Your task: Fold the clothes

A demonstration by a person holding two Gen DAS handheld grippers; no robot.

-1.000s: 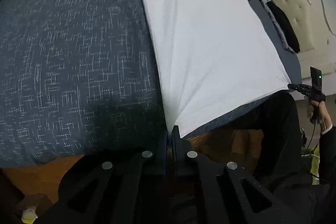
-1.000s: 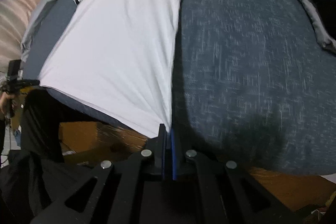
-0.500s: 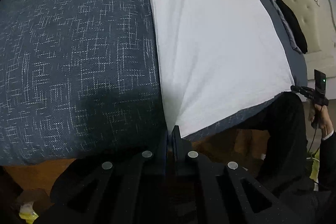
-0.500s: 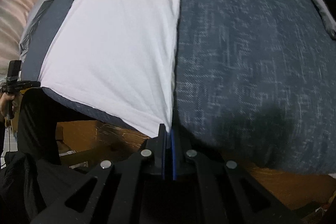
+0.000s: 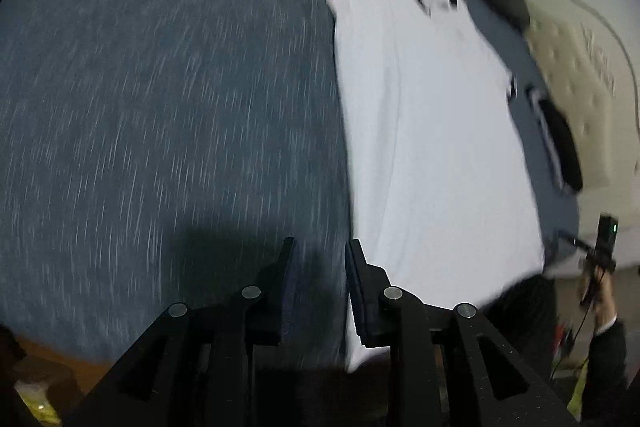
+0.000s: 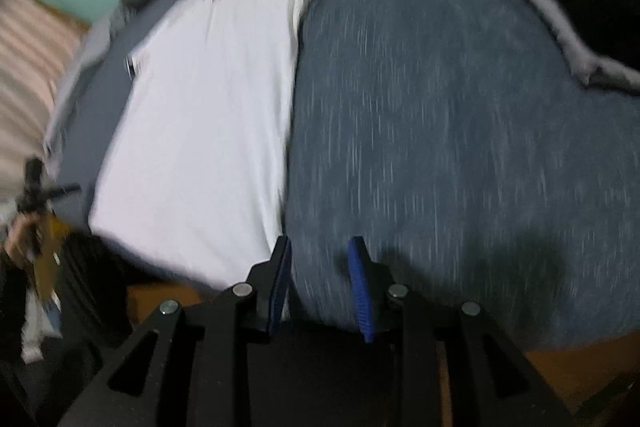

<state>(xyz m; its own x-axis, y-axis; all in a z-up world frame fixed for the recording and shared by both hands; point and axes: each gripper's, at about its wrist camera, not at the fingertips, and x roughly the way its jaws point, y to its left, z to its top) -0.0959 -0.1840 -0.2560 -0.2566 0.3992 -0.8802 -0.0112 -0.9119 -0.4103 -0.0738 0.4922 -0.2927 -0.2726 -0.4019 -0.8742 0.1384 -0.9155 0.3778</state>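
Shirt: white polo shirt (image 5: 424, 131) spread flat on the bed (image 5: 160, 107), collar at 12 o'clock, hem at 6.
Change: both hem corners released a moment ago.
Left gripper (image 5: 320, 287): parted, empty.
Right gripper (image 6: 320, 287): parted, empty.
Meaning: likely smoothed, ready for folding.
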